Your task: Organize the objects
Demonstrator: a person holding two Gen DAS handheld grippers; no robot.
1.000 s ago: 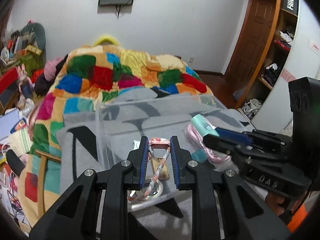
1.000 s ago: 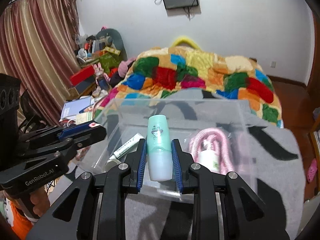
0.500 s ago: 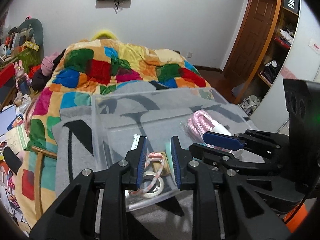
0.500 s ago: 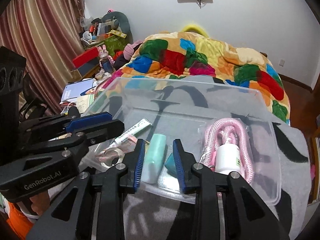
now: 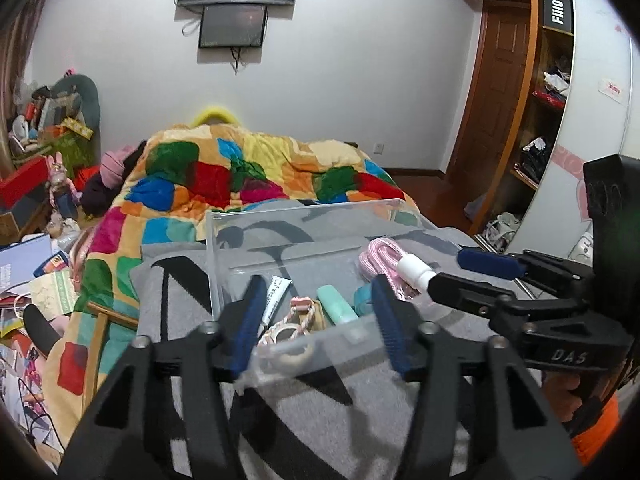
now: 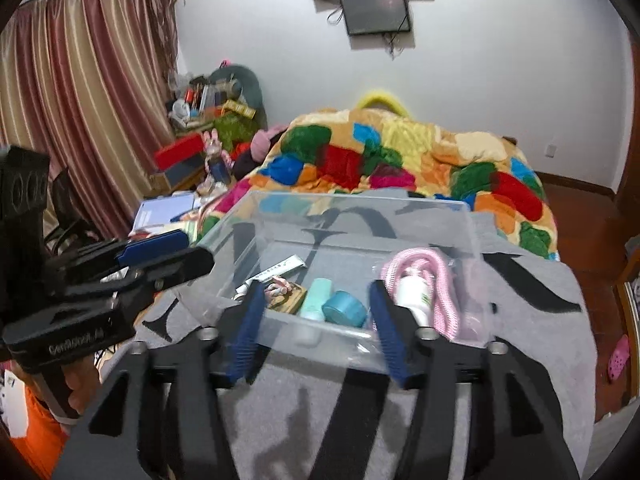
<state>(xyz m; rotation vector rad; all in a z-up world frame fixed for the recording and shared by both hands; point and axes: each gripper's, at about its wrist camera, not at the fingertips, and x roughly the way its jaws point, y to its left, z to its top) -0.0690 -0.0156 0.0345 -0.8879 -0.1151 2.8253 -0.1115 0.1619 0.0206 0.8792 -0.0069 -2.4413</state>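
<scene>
A clear plastic bin (image 5: 280,216) (image 6: 460,210) stands on the grey blanket. In it lie a mint-green bottle (image 5: 335,307) (image 6: 316,298), a teal round jar (image 6: 345,307), a keychain on a wooden tag (image 5: 301,312) (image 6: 285,294), a tape roll (image 5: 280,334), a white tube (image 5: 274,294) (image 6: 276,270) and a pink cable with a white bottle (image 5: 400,264) (image 6: 416,292). My left gripper (image 5: 318,322) is open and empty at the bin's near wall. My right gripper (image 6: 318,322) is open and empty there too.
A grey blanket (image 5: 304,432) covers the near bed; a colourful quilt (image 5: 240,176) lies behind. Clutter and papers (image 5: 28,264) sit at the left, curtains (image 6: 80,120) beyond. Wooden shelves (image 5: 548,100) and a door stand at the right.
The left gripper opened and let the keychain drop into the bin. The right gripper opened and left the mint bottle in the bin. Both pulled back and up.
</scene>
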